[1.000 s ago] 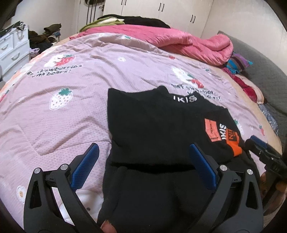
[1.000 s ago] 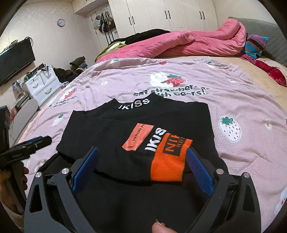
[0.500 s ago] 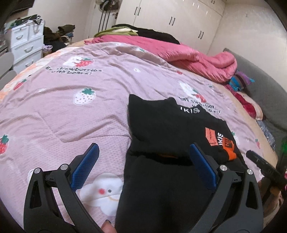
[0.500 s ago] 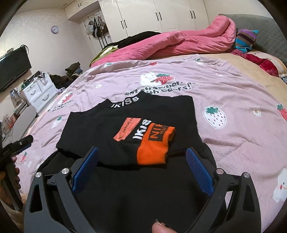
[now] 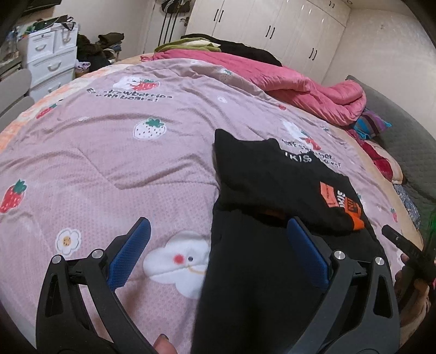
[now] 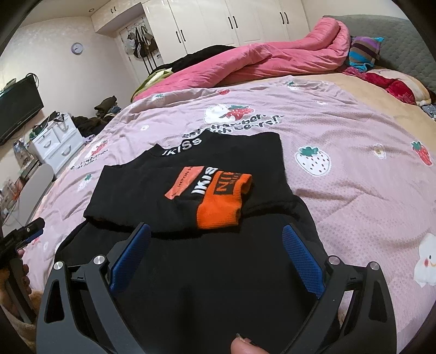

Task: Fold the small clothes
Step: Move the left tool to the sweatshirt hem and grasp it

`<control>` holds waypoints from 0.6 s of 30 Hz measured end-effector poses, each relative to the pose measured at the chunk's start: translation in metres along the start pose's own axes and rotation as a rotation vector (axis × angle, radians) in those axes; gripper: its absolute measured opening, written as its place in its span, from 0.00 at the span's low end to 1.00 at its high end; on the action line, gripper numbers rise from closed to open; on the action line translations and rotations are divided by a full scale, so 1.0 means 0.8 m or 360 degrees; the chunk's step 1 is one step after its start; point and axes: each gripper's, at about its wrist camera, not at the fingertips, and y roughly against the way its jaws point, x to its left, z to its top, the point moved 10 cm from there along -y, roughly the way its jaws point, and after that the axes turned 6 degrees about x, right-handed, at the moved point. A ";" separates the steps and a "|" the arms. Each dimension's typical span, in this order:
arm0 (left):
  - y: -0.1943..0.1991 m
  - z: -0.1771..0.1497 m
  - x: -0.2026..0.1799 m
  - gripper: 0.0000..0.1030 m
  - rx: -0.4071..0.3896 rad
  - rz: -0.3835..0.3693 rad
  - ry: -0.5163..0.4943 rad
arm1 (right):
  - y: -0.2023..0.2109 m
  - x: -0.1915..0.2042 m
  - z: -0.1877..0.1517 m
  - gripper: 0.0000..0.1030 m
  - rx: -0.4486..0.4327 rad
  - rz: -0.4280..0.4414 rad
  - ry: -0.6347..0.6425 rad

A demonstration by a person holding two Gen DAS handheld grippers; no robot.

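Note:
A black top with an orange cuff and white lettering lies on the lilac strawberry bedspread, its sleeves folded over the chest. In the left wrist view the same black top runs from centre to lower right. My left gripper hovers open above the garment's left edge, holding nothing. Just above the lower half of the top, my right gripper is open and empty too. Each gripper shows at the edge of the other's view: the right gripper and the left gripper.
A rumpled pink duvet and striped cushion lie at the bed's far side. White drawers and a clothes pile stand off the left edge. White wardrobes line the back wall.
Both grippers have pulled back and up from the top, so more of the bedspread shows. The left one has also shifted left. Both stay open; the garment has not moved.

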 end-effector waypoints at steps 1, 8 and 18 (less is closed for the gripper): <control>-0.001 -0.003 0.000 0.91 0.0008 0.0004 -0.0004 | 0.002 -0.002 -0.002 0.94 0.0000 -0.0002 -0.0004; -0.003 -0.030 0.002 0.91 0.0089 0.0004 -0.0027 | 0.013 -0.014 -0.018 0.94 0.0018 -0.0013 -0.0025; -0.003 -0.076 -0.009 0.91 0.0234 -0.0050 -0.0074 | 0.026 -0.023 -0.050 0.94 0.0068 -0.0034 -0.0025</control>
